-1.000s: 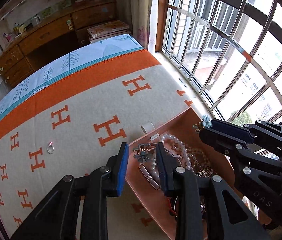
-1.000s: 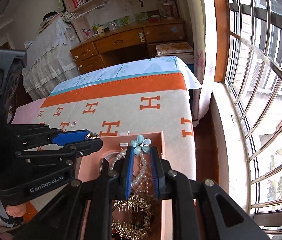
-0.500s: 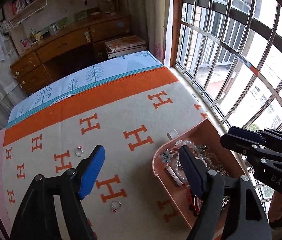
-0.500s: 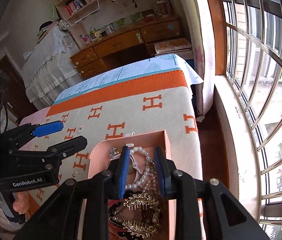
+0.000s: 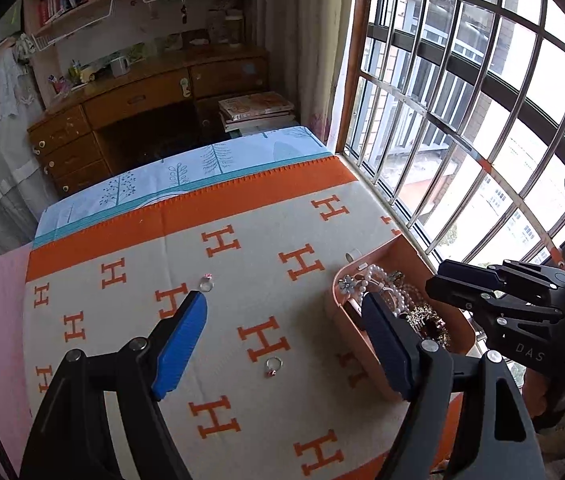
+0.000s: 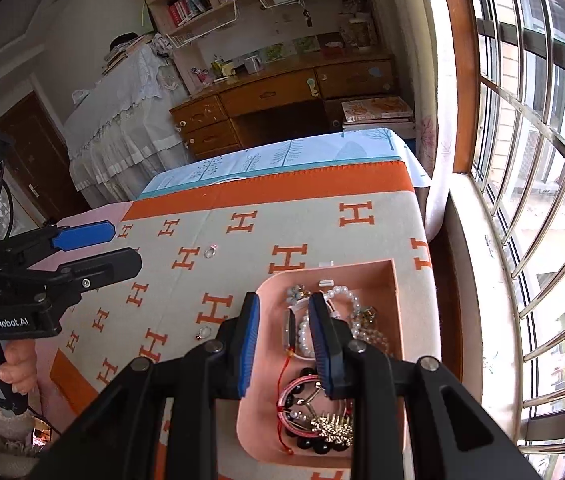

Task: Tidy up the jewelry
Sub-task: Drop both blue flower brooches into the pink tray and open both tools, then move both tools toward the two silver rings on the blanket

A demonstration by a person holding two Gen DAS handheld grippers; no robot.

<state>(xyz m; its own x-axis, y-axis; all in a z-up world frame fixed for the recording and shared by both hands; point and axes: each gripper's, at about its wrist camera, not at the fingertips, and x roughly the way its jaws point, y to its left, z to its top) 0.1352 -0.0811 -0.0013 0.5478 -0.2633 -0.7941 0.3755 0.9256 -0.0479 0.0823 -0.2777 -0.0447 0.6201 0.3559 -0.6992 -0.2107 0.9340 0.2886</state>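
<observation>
The left gripper, jaws just spread wide and empty, hangs over the cream blanket with orange H letters, where two small silver rings lie loose: one at its 6 o'clock, one at 11 o'clock. The right gripper hovers narrowly parted, pinching nothing, over the crowded pink rectangular tray; closing there risks snagging the white pearl strand, while the thin rings could slip into the soft weave

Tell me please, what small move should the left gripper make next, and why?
Probably lower the left gripper over the near ring: its jaws, just opened wide, hold nothing, and two rings lie loose on the blanket outside the pink tray.
</observation>
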